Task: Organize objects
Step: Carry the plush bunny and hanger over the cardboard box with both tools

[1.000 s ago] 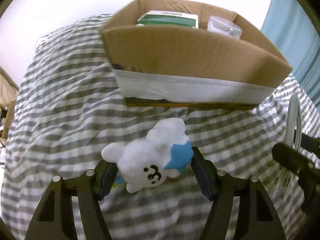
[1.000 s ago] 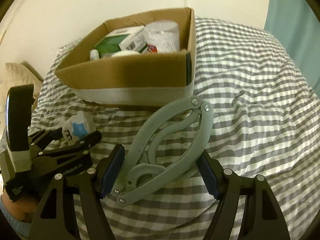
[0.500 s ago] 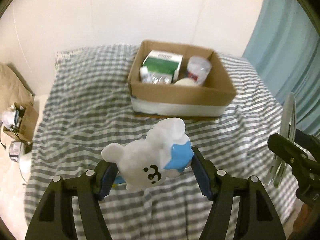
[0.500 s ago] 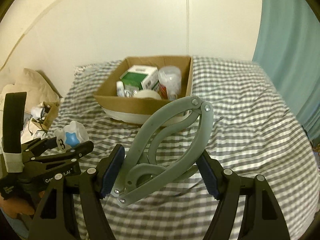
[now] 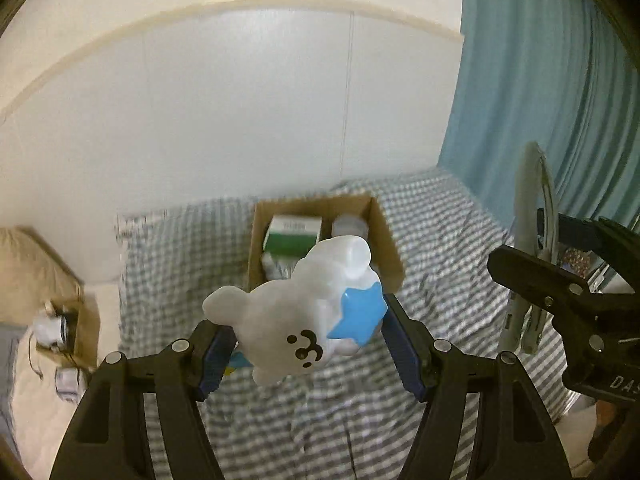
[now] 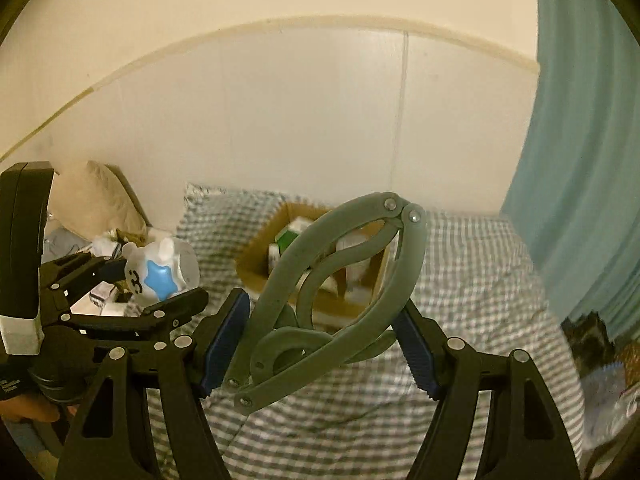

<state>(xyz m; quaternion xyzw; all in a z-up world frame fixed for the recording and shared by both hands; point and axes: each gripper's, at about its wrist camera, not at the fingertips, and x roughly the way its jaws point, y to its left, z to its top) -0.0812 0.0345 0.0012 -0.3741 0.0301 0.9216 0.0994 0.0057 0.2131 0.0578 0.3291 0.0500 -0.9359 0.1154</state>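
We are lifting both grippers higher above the bed (image 5: 432,216); cardboard box (image 5: 384,236) shrinking below. Left gripper (image 5: 304,344) clamping bear toy (image 5: 296,312), right gripper (image 6: 320,344) clamping folded hanger (image 6: 340,280).

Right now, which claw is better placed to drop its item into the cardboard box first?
Left, marginally. Its claw holds the bear toy lined up directly before the cardboard box; the right claw's folding hanger looks bulkier.
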